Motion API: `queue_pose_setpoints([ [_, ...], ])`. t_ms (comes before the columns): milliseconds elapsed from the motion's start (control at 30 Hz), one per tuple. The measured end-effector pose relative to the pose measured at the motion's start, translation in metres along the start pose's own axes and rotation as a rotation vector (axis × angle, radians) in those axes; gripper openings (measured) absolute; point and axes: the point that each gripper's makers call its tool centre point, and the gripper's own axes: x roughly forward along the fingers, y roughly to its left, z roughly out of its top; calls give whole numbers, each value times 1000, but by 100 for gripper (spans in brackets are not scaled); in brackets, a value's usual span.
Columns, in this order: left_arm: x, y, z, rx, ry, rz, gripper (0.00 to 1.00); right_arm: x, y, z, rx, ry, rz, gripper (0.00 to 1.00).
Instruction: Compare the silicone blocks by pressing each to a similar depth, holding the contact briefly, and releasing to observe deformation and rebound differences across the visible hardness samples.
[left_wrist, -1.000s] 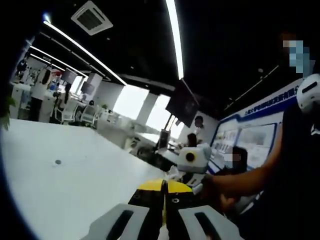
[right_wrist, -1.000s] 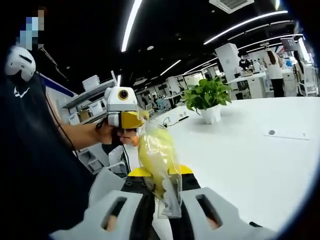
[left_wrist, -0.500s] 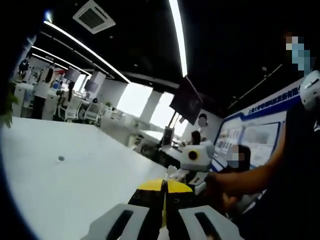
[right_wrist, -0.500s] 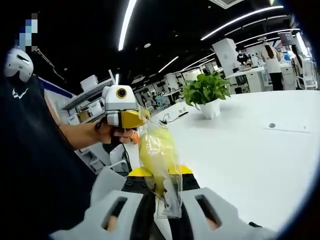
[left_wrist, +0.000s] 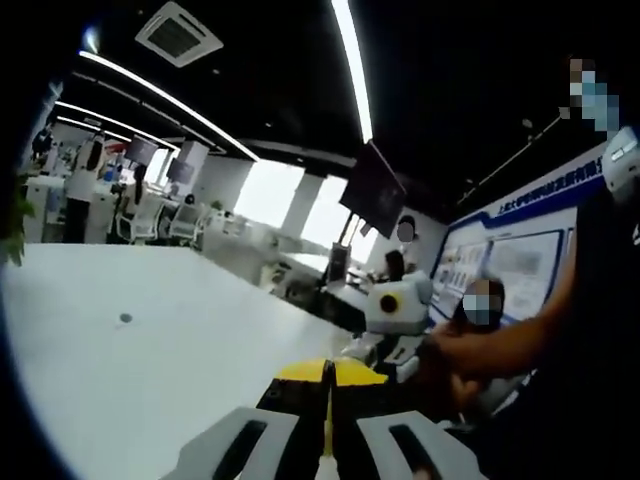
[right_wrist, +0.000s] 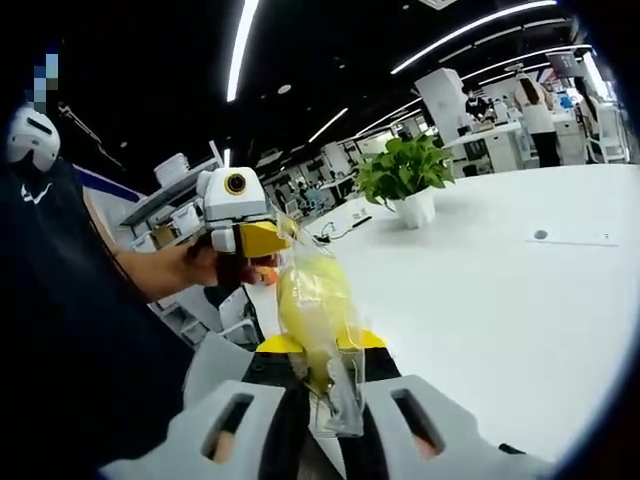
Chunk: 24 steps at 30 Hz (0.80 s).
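Note:
My right gripper (right_wrist: 318, 345) is shut on a clear plastic bag (right_wrist: 318, 305) with a soft yellow block inside, held up above the white table (right_wrist: 500, 300). The bag stands upright between the jaws. In the right gripper view my left gripper (right_wrist: 252, 240) comes in from the left, its yellow tips right at the bag's upper edge; whether they pinch it I cannot tell. In the left gripper view my left gripper (left_wrist: 327, 375) has its jaws pressed together, and the right gripper (left_wrist: 382, 345) faces it from close by, held by a hand.
A potted green plant (right_wrist: 405, 178) stands on the table behind the bag. The wide white tabletop (left_wrist: 150, 370) carries a small round mark (left_wrist: 125, 318). The person's forearm (left_wrist: 500, 345) and dark clothing fill one side. Office desks and people are far behind.
Both views have shifted a little with the hands. The bag stays clamped in the right gripper and the left gripper stays at its top.

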Motion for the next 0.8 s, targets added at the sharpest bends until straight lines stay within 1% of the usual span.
queue_pose_setpoints([
  [33,0,1,0,-18,2,8,0,0,1,0,1,1,0,3],
  [67,0,-1,1,-88,-6,10,0,0,1,0,1,-2,2,3],
  [100,0,-3,3,-107,-16,2,0,-2,1,2,-4,-15,5,3],
  [133,-1,-4,3,-66,-18,-8,0,-2,2,3,-7,-19,5,4],
  [200,-2,-3,2,-15,-5,-2,0,0,3,1,-16,-10,2,5],
  [233,-2,-3,-1,-26,10,7,0,1,2,-1,-16,-1,-6,5],
  [267,-2,-3,-1,-23,12,13,0,1,2,-2,-13,-1,-9,6],
  [367,-3,-4,1,0,4,16,0,1,3,-1,3,-16,-2,7],
  [500,-4,-3,3,-23,-5,29,0,4,5,1,9,-30,0,9],
  [533,-5,-5,6,-27,-19,45,0,5,5,1,12,-34,6,10],
  [600,-6,-7,10,-12,-37,44,0,6,6,8,-1,-64,8,11],
  [633,-7,-9,15,-29,-51,41,0,6,6,9,-3,-68,5,11],
  [700,-7,-7,18,-40,-59,42,0,8,6,11,-16,-78,-2,13],
  [733,-6,-6,19,-59,-61,40,0,8,5,12,-20,-78,-4,13],
  [800,-6,-7,21,-64,-64,37,0,8,4,14,-19,-81,-13,14],
])
